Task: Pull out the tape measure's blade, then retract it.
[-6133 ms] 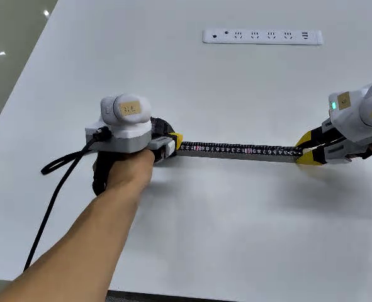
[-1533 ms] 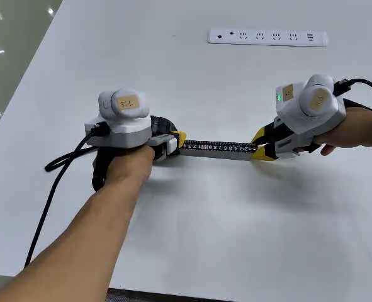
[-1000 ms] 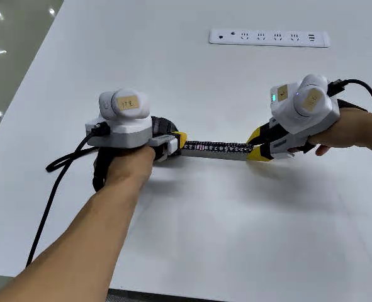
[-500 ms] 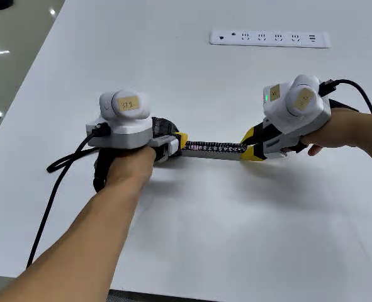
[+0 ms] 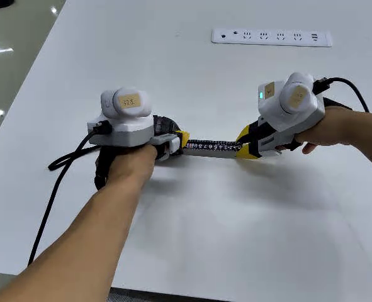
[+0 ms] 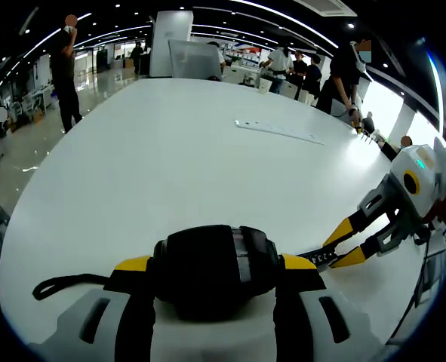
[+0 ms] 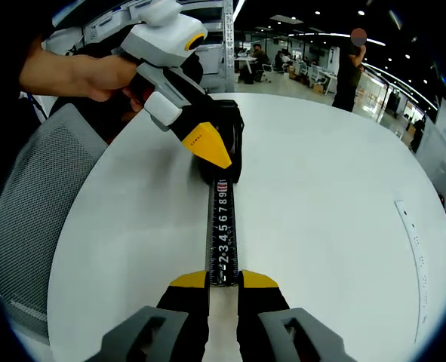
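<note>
Left claw (image 6: 216,264) was clamped around the black tape measure case (image 7: 228,139), low over the white table (image 5: 236,220), left of centre. Right claw (image 7: 223,280) had its jaws pinched on the blade (image 7: 223,234) at the free end. A short run of blade spanned straight between the two claws, numbers facing up. Power strip (image 5: 271,38) lay well apart at the far edge.

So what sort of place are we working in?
Probably a large open-plan office or lab floor. The work sits on a big white table with a power strip. A mesh chair stands beside it, and people stand around other desks under long ceiling lights.
</note>
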